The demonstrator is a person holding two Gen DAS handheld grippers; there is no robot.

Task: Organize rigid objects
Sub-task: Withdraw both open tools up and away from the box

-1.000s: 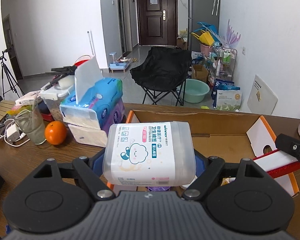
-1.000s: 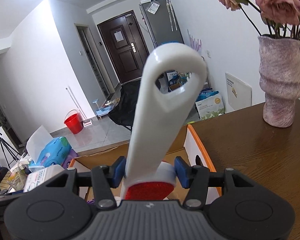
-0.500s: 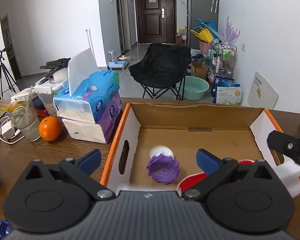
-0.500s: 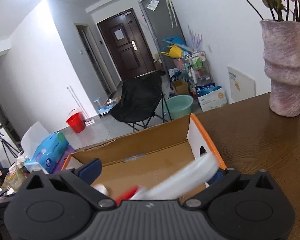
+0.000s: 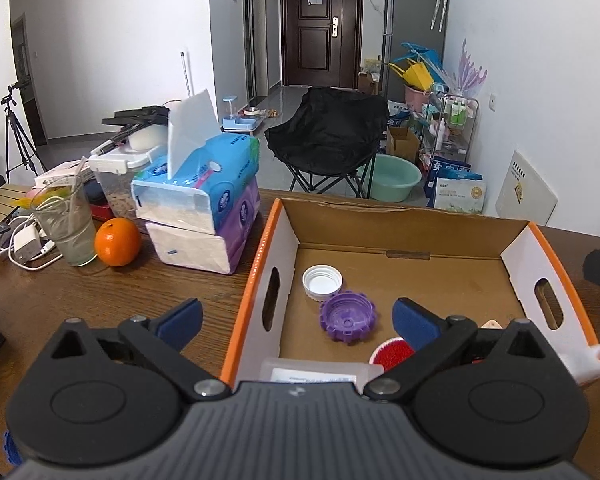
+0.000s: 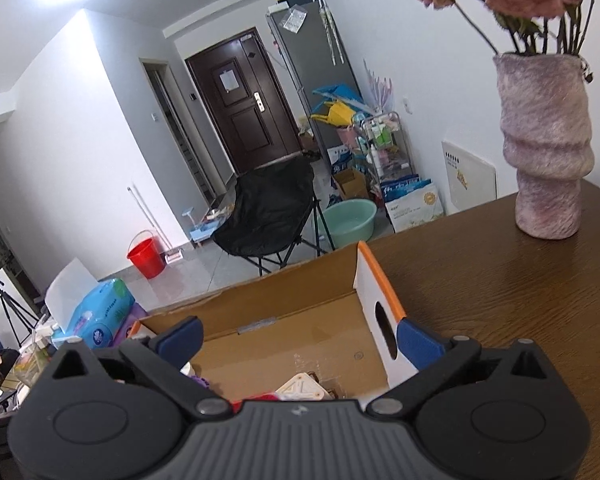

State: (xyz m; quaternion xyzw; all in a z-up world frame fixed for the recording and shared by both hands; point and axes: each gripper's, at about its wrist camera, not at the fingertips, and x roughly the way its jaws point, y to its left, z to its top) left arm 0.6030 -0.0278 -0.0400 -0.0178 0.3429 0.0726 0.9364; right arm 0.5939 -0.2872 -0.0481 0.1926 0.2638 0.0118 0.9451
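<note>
An open cardboard box with orange rims sits on the wooden table; it also shows in the right wrist view. Inside lie a white cap, a purple cap, a clear cotton-bud box at the near wall, and a red-headed brush whose white handle sticks over the right rim. My left gripper is open and empty above the box's near left. My right gripper is open and empty over the box's right end, above a cream-coloured object.
Stacked tissue packs, an orange, a glass and a charger with cables stand left of the box. A purple vase with flowers stands on the table to the right.
My left gripper opened and dropped the cotton-bud box into the cardboard box. My right gripper opened and let the brush fall into the box. Both grippers have pulled back slightly.
</note>
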